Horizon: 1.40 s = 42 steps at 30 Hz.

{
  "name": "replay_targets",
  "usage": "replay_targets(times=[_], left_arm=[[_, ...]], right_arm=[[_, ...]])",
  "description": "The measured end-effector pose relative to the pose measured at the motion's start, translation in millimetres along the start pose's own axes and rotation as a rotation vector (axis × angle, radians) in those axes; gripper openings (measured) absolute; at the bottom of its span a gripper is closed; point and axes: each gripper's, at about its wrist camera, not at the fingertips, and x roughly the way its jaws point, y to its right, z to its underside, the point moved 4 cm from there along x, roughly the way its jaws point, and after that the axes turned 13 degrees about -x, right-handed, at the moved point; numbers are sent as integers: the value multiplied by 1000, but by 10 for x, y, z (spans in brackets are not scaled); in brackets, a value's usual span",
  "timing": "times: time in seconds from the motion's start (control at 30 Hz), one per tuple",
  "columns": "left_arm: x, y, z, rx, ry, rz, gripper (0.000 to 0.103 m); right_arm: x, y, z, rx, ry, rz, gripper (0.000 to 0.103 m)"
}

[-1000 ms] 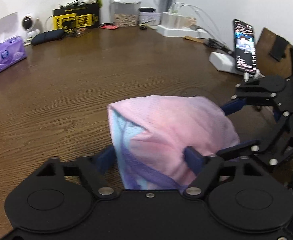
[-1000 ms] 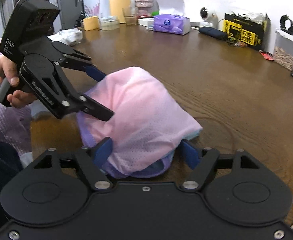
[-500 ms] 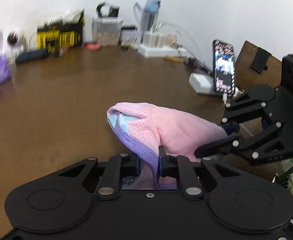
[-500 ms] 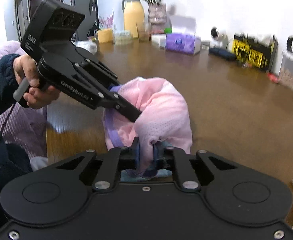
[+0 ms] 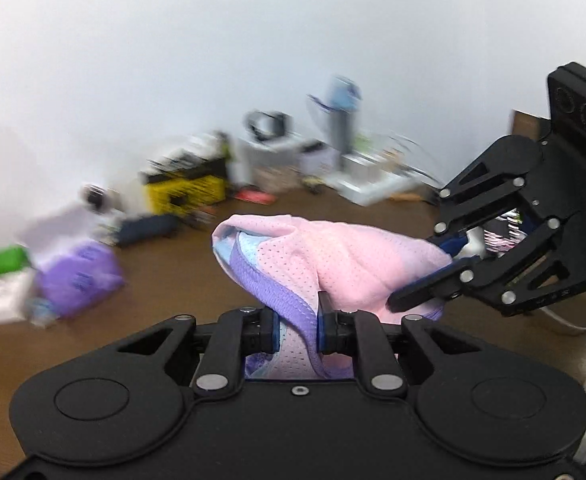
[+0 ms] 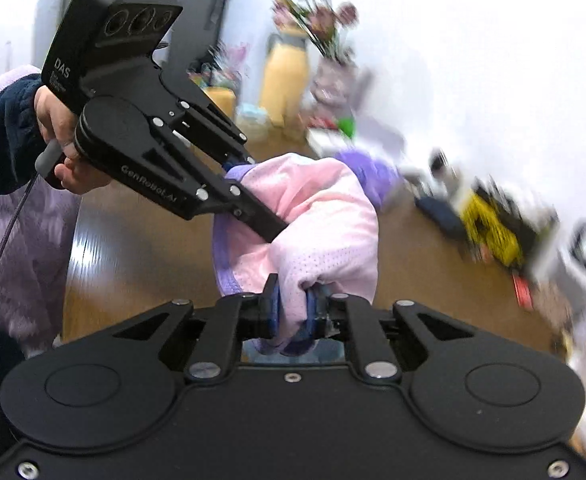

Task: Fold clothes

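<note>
A pink mesh garment (image 5: 349, 256) with purple trim and a pale blue lining hangs bunched between both grippers, lifted above the brown wooden table (image 5: 165, 280). My left gripper (image 5: 297, 330) is shut on its purple-edged near end. My right gripper (image 6: 293, 312) is shut on a pink fold of the same garment (image 6: 325, 224). In the left wrist view the right gripper (image 5: 433, 276) grips the garment's right end. In the right wrist view the left gripper (image 6: 253, 204), held by a hand, grips the garment's left side. The garment's lower part is hidden behind the gripper bodies.
Blurred clutter lines the table's far edge: a purple tissue pack (image 5: 79, 280), a yellow-black box (image 5: 185, 192), a water bottle (image 5: 343, 120), a white power strip (image 5: 369, 192). A yellow jug (image 6: 283, 80) and flower vase (image 6: 333, 76) stand at the far end.
Both grippers went from open around the garment to shut on it, then raised it off the table. The views have tilted upward and the background is blurred.
</note>
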Motion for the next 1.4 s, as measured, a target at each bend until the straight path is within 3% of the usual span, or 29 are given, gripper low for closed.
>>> replay_targets(times=[0.17, 0.3, 0.43, 0.47, 0.53, 0.63, 0.7, 0.73, 0.83, 0.9, 0.97, 1.03, 1.1, 1.17, 1.27, 1.37, 1.4], left_arm=[[-94, -939, -153, -26, -22, -159, 16], [9, -1727, -111, -73, -74, -263, 16], [308, -2357, 191, -123, -154, -324, 18], [412, -2512, 349, -159, -182, -347, 18], [597, -2789, 641, -225, -235, -390, 32], [647, -2904, 813, -256, -275, -424, 55], [615, -2871, 850, -242, -292, -432, 63], [586, -2835, 837, -232, -300, -434, 64], [445, -2728, 667, -190, -289, -478, 66], [270, -2605, 473, -164, -213, -544, 71], [80, -2339, 232, -133, -88, -578, 83], [2, -2053, 71, -105, 21, -533, 99], [-2, -1639, -31, -100, 135, -431, 103], [27, -1266, -28, -125, 200, -345, 103], [147, -748, 43, -166, 224, -252, 103], [273, -266, 232, -208, 215, -177, 103], [301, -117, 324, -223, 208, -163, 103]], right_arm=[[842, 269, -603, -22, 45, -69, 15], [1855, 329, -1116, -9, 42, -165, 15], [2711, 254, -1236, 33, -10, -213, 20], [2892, 225, -1208, 49, -33, -220, 27], [3334, 77, -1034, 50, -120, -246, 33], [3557, -18, -832, 47, -170, -224, 41], [3481, 40, -808, 57, -142, -201, 72], [3397, 105, -806, 64, -120, -170, 79], [3048, 315, -805, 95, -40, -69, 82], [2758, 433, -791, 133, -8, -8, 86], [2384, 539, -752, 179, 23, 78, 91], [1931, 573, -609, 247, 20, 177, 92], [1582, 534, -414, 296, 0, 220, 93], [1155, 427, -123, 373, -38, 261, 93], [567, 95, 326, 500, -56, 278, 93], [141, -211, 615, 501, -53, 295, 94], [-40, -332, 708, 475, -63, 337, 94]])
